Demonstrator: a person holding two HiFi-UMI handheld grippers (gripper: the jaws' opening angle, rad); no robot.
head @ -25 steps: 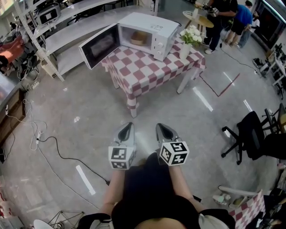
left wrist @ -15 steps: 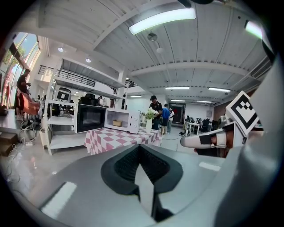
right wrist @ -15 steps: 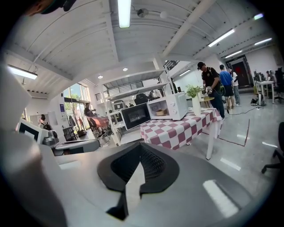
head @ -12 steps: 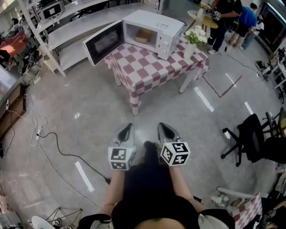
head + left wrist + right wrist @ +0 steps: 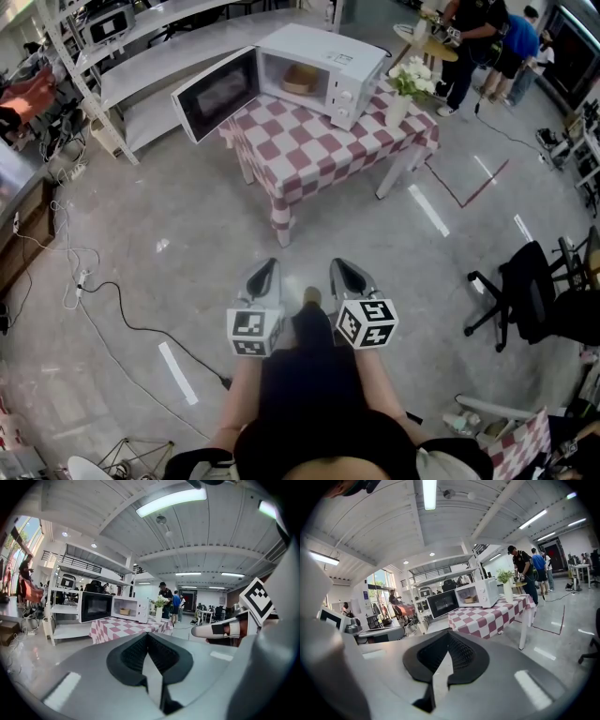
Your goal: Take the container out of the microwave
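Observation:
The white microwave (image 5: pixel 314 58) stands on a table with a red-and-white checked cloth (image 5: pixel 319 141), far ahead of me, its door (image 5: pixel 214 94) swung open to the left. Inside sits a tan round container (image 5: pixel 298 78). The left gripper view shows the microwave (image 5: pixel 132 609) and the container (image 5: pixel 123 611) small and distant; the right gripper view shows the microwave (image 5: pixel 480 592) too. My left gripper (image 5: pixel 265 275) and right gripper (image 5: pixel 345 273) are held side by side over the floor, well short of the table. Both are shut and hold nothing.
A white vase of flowers (image 5: pixel 399 86) stands at the table's right corner beside the microwave. Metal shelving (image 5: pixel 141 56) lines the back left. Cables (image 5: pixel 89 286) trail over the floor at left. A black office chair (image 5: pixel 525 291) is at right; people (image 5: pixel 478 33) stand behind.
The view has shifted slightly toward the table and a foot now shows between the grippers. Both grippers keep the same pose, shut and level.

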